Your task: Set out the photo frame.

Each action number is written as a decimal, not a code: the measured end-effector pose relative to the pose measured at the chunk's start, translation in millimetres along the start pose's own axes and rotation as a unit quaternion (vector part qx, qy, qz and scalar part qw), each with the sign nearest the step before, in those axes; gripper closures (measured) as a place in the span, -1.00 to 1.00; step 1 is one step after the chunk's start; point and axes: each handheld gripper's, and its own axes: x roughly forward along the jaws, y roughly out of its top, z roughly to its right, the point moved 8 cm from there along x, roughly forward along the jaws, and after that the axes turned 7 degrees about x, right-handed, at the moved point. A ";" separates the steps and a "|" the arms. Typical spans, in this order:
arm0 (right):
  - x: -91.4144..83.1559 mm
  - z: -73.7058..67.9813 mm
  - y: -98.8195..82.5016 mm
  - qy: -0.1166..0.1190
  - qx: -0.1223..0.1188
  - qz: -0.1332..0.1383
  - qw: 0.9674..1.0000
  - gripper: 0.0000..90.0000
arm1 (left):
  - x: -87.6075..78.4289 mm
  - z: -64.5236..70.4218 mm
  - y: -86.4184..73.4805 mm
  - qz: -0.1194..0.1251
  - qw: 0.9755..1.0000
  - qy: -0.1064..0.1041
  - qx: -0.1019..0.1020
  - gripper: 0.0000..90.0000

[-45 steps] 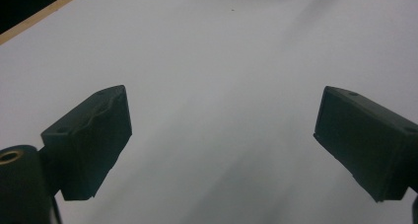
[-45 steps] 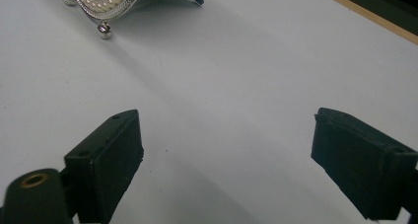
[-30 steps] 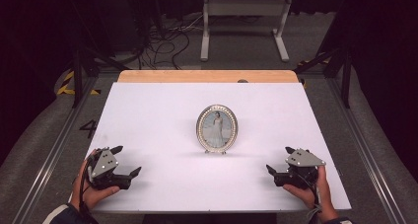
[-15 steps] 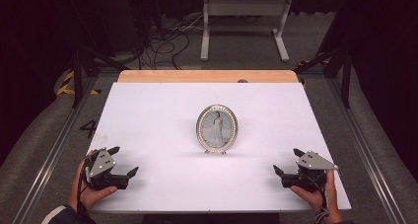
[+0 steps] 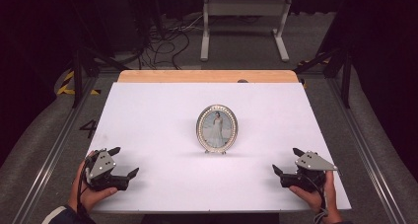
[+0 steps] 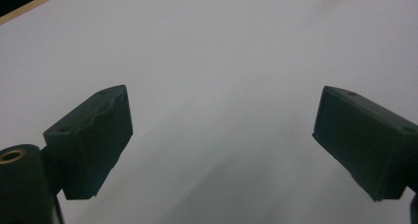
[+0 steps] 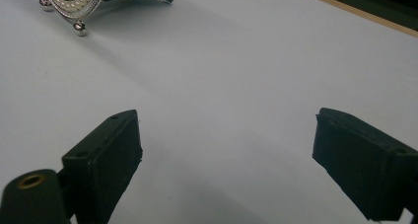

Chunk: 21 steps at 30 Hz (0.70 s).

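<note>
White sheet covers the worktop (image 5: 148, 115), tan wood strip showing along its far edge at 12 o'clock. Oval picture frame (image 5: 217, 128) stands upright near the centre, beaded silver rim, small ball feet, photo of a figure in white facing the person. Left claw (image 5: 123, 162) sits at about 8 o'clock from the frame, near the front edge, jaws spread wide, nothing between them; held in the left hand (image 5: 86, 194). Right claw (image 5: 286, 161) at about 4 o'clock from the frame, also spread wide and empty, held in the right hand (image 5: 313, 197). Both well apart from the frame. Right gripper view: frame's lower rim (image 7: 74, 4) at 11 o'clock, bare sheet between the jaws.
</note>
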 end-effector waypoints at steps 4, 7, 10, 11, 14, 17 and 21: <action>0.2 1.3 -1.8 0.000 0.002 -0.001 1.000 -0.75 | 1.6 0.6 0.4 -0.002 1.000 0.000 0.001 -0.82; 0.3 1.4 -1.4 0.000 0.004 0.001 1.000 -0.75 | 1.6 0.7 0.4 -0.002 1.000 -0.001 0.001 -0.82; 0.6 0.2 -1.1 0.002 0.002 0.000 1.000 -0.76 | 1.2 0.4 0.3 -0.001 1.000 0.000 -0.002 -0.82; 0.9 -0.2 -1.1 0.001 0.001 0.000 1.000 -0.76 | 1.2 0.3 0.3 -0.001 1.000 0.000 -0.002 -0.82; 1.5 -1.0 -1.4 0.002 0.000 -0.001 1.000 -0.76 | 1.7 0.2 0.3 -0.002 1.000 -0.001 0.000 -0.82; 1.6 -0.7 -1.7 0.001 0.001 -0.002 1.000 -0.76 | 2.6 -0.2 0.5 -0.001 1.000 -0.001 0.001 -0.82; 1.9 0.7 -2.6 0.000 0.003 -0.002 1.000 -0.76 | 2.7 -0.1 0.8 -0.002 1.000 -0.001 0.001 -0.82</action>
